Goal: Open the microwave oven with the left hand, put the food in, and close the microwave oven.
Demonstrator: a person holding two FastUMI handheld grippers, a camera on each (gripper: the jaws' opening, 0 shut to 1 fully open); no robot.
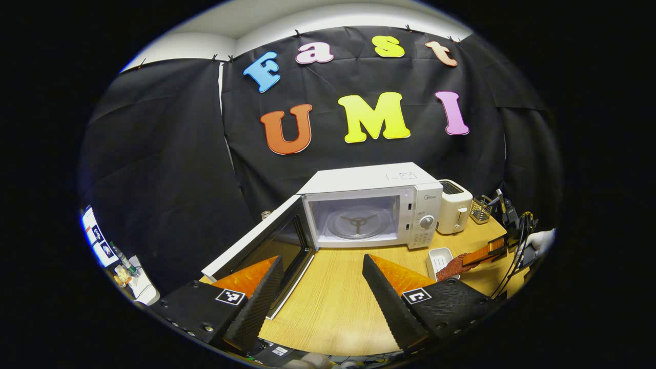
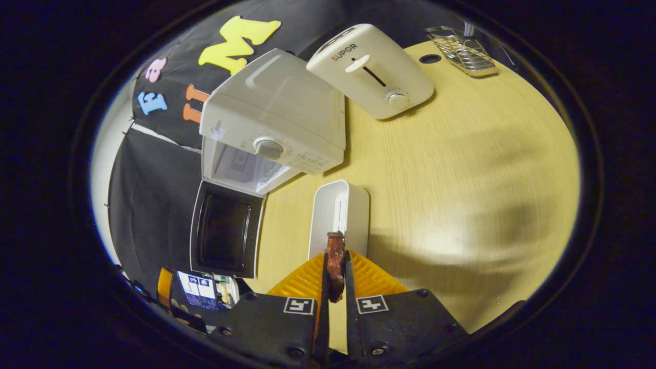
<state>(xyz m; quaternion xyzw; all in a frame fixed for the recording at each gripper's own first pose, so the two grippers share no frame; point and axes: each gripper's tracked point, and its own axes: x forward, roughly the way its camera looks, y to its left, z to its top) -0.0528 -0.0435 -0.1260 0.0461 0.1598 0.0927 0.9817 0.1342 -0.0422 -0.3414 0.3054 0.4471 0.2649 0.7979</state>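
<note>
Food (image 2: 335, 264) clamped in right gripper (image 2: 335, 287), above tray (image 2: 353, 205).

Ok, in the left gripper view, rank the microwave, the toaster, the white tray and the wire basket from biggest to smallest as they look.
1. microwave
2. toaster
3. white tray
4. wire basket

The tray sits nearer the camera, so its rank over the basket is unsure.

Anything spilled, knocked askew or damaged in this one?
Nothing stands out. The microwave sits square with its door swung open, the toaster is upright beside it, and the right gripper pinches the food above the white tray.
</note>
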